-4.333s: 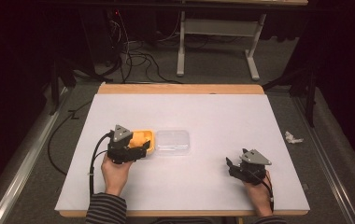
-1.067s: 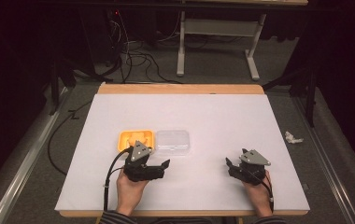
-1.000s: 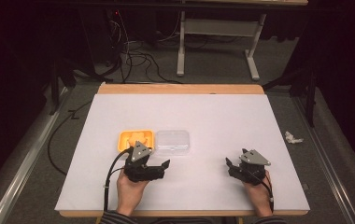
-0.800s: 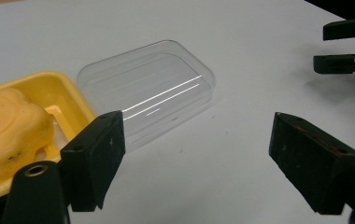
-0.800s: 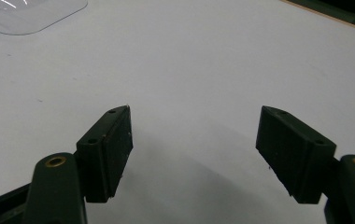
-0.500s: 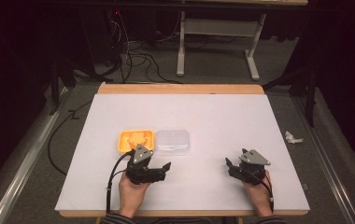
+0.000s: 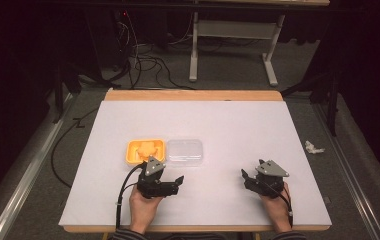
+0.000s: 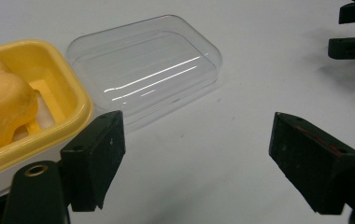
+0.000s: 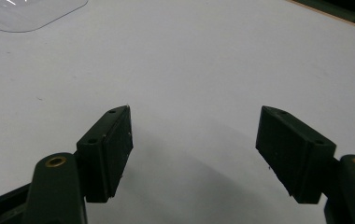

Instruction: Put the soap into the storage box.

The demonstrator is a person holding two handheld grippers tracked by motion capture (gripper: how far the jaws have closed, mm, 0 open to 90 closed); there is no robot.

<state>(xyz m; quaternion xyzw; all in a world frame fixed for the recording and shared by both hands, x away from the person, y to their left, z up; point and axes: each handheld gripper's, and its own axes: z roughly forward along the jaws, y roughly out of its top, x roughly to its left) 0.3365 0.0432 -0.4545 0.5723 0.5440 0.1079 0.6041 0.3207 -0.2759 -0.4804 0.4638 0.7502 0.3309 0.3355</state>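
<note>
We work on a white desk [image 7: 258, 125], and we read directions on the high view as a clock face with 12 o'clock at the far edge. Near its centre-left lie two small things side by side and touching: a yellow soap dish [image 7: 145, 150] holding an orange soap bar [image 7: 145, 148], and at its 3 o'clock a clear plastic lid [image 7: 185, 151] lying flat.

The left tool [image 7: 178, 181] rests low at 6 o'clock of the dish, released, with its jaws spread wide and nothing between them. In the left gripper view the lid [image 8: 145, 70] lies ahead at 11 o'clock of the jaw gap, near but apart from it, and the dish [image 8: 49, 93] sits at 10 o'clock, partly behind the left jaw. The right tool [image 7: 245, 176] rests well apart at 4 o'clock of the lid, also released and empty; in the right gripper view only a corner of the lid [image 9: 26, 14] shows at 11 o'clock.

We judge the step in hand to be taking up the lid to close the dish. To do it well, we advance the left tool toward 12 o'clock, straddle the lid's near long edge, and close gently, because thin clear plastic will likely flex and slip. We keep the lid level and clear of the soap while carrying it toward 9 o'clock.
</note>
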